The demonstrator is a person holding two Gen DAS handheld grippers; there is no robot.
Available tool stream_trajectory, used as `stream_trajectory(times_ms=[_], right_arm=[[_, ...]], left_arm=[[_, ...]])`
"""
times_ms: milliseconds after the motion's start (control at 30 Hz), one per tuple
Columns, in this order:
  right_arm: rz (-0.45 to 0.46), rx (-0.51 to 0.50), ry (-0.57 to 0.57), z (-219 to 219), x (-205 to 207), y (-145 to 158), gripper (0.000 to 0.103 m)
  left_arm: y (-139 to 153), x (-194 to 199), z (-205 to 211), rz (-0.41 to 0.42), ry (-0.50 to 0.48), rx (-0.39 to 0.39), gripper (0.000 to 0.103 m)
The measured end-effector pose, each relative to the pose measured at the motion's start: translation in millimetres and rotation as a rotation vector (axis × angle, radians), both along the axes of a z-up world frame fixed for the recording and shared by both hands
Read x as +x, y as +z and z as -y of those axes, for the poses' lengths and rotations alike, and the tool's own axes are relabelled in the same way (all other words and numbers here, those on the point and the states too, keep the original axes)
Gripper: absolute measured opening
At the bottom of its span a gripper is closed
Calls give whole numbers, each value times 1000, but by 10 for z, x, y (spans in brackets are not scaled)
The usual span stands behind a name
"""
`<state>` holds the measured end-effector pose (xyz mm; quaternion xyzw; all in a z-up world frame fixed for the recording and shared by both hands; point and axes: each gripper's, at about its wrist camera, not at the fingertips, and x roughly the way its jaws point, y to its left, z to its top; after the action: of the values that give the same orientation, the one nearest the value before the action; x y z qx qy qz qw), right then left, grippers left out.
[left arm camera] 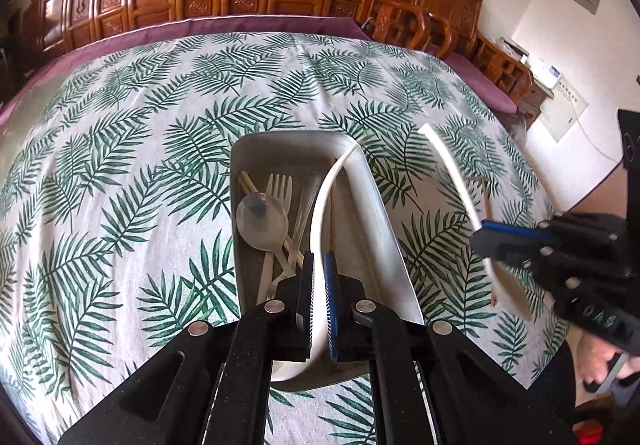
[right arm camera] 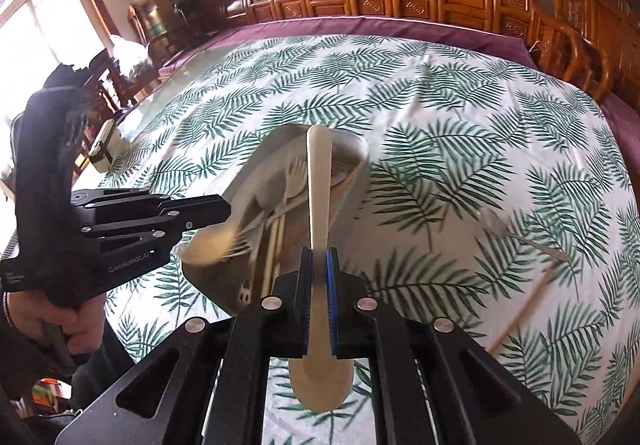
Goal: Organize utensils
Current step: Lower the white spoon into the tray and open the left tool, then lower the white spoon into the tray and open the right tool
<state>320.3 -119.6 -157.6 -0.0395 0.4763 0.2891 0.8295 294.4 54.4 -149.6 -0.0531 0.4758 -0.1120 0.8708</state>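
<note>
Over the left half of the bench, your left tool sits above the near end of the grey tray, its jaws closed narrowly on the handle of a white spoon whose far end leans on the tray's far rim; judging by that pose, you hold it lengthways so it will lie along the tray with the rest. Already inside lie a clear spoon, a pale fork and chopsticks, all pointing the same way, which keeps the tray packed neatly. Further right, your right tool is clamped on the stem of a second white spoon, bowl toward the camera, carried above the leaf-print cloth just beside the tray, likely waiting its turn. On the cloth at far right a clear utensil and a loose chopstick remain outside the tray. Only one bit of writing reads: "GenRobot.AI" on the left tool's body in the right wrist view; the wall notices are too small to read.
</note>
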Motion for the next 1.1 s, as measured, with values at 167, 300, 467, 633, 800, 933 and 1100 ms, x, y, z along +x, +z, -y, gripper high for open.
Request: stream_trajectory(times_ms=[167, 300, 467, 633, 800, 933, 1100], right_arm=[[-9, 20, -10, -119, 27, -5, 8], [-18, 35, -25, -218, 66, -29, 8], [-43, 56, -41, -355, 134, -86, 8], [-56, 55, -44, -498, 181, -171, 8], [-59, 40, -35, -622, 199, -241, 8], [-63, 31, -36, -674, 221, -289, 8], [-66, 35, -40, -689, 227, -293, 9]], left_arm=[[138, -56, -89, 37, 19, -5, 17], [249, -104, -170, 66, 39, 16, 21], [384, -195, -283, 115, 67, 65, 41], [488, -278, -417, 169, 103, 140, 75], [546, -341, -582, 186, 125, 159, 84], [547, -379, -672, 184, 144, 152, 86], [528, -425, -719, 177, 155, 149, 87]])
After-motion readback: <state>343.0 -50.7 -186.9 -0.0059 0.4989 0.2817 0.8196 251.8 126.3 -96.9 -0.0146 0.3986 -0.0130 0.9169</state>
